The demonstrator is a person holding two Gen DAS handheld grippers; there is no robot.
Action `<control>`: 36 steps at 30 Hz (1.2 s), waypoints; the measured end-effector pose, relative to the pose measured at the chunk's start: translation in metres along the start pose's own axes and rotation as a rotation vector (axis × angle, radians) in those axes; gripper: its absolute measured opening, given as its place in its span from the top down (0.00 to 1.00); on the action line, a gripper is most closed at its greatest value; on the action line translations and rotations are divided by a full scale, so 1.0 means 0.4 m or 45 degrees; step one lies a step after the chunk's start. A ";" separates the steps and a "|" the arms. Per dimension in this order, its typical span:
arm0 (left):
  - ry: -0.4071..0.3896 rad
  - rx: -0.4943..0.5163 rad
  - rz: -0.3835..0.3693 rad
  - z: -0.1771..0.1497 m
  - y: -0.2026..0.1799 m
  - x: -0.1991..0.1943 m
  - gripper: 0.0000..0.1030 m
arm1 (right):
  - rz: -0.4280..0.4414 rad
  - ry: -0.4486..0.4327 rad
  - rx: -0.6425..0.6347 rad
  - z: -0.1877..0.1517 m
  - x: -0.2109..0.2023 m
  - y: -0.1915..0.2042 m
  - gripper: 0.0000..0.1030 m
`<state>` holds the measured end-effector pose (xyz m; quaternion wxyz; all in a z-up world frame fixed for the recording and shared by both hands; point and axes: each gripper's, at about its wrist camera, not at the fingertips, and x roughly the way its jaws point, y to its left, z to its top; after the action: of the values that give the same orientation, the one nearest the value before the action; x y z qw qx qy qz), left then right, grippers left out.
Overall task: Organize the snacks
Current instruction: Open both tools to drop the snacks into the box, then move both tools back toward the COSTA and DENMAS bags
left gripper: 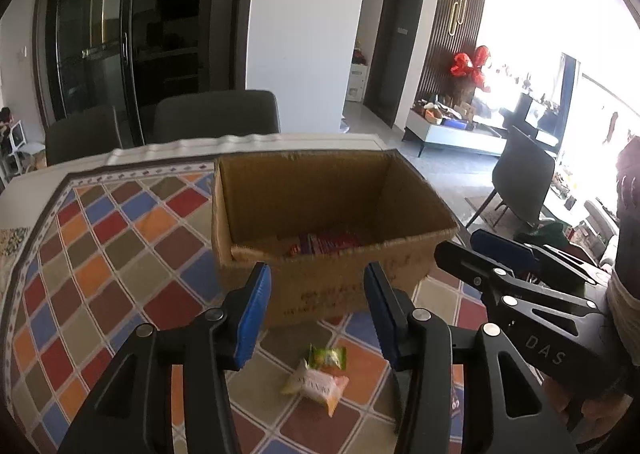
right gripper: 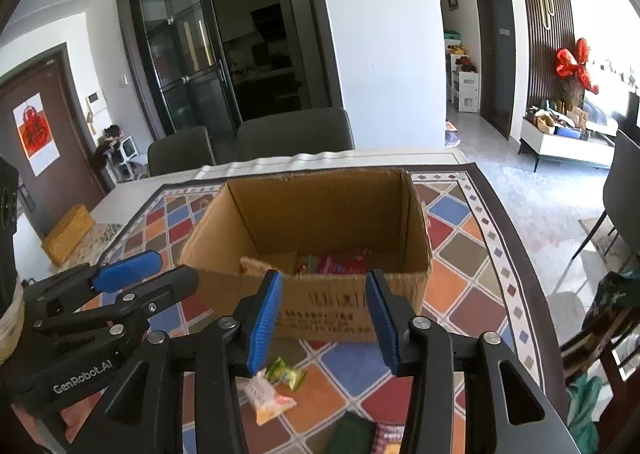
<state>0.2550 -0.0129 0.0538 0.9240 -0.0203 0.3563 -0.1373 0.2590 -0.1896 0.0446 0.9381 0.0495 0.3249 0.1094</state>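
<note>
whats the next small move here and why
Probably lower the left gripper onto the green packet and close on it. Both grippers are open and empty, the box already holds snacks, and the green packet and a pale packet lie loose on the cloth in front of it.

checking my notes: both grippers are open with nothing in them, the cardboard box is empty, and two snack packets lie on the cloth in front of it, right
Not quite: the cardboard box is not empty. The right wrist view shows red wrapped snacks at its bottom. The rest holds: left gripper and right gripper open and empty, green packet and pale packet on the cloth.
</note>
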 end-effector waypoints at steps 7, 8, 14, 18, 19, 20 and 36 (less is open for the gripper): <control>0.097 -0.036 0.014 -0.055 -0.010 0.017 0.48 | -0.039 0.060 0.030 -0.047 -0.014 -0.014 0.47; 0.113 -0.042 0.007 -0.064 -0.011 0.021 0.48 | -0.049 0.073 0.036 -0.053 -0.014 -0.015 0.46; 0.182 -0.098 0.004 -0.108 -0.007 0.049 0.48 | -0.069 0.162 0.112 -0.098 -0.004 -0.040 0.41; 0.213 -0.113 0.019 -0.145 -0.008 0.067 0.47 | -0.095 0.225 0.156 -0.143 0.013 -0.060 0.41; 0.221 -0.115 0.020 -0.153 -0.007 0.071 0.47 | -0.098 0.235 0.162 -0.155 0.017 -0.064 0.41; 0.231 -0.114 0.025 -0.164 -0.010 0.075 0.47 | -0.101 0.245 0.164 -0.168 0.020 -0.066 0.41; 0.301 -0.095 0.040 -0.258 -0.028 0.145 0.40 | -0.170 0.309 0.228 -0.302 0.032 -0.099 0.37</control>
<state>0.2248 -0.0331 -0.0592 0.8762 -0.0329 0.4679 -0.1109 0.2008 -0.2221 -0.0643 0.8889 0.0978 0.4469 0.0228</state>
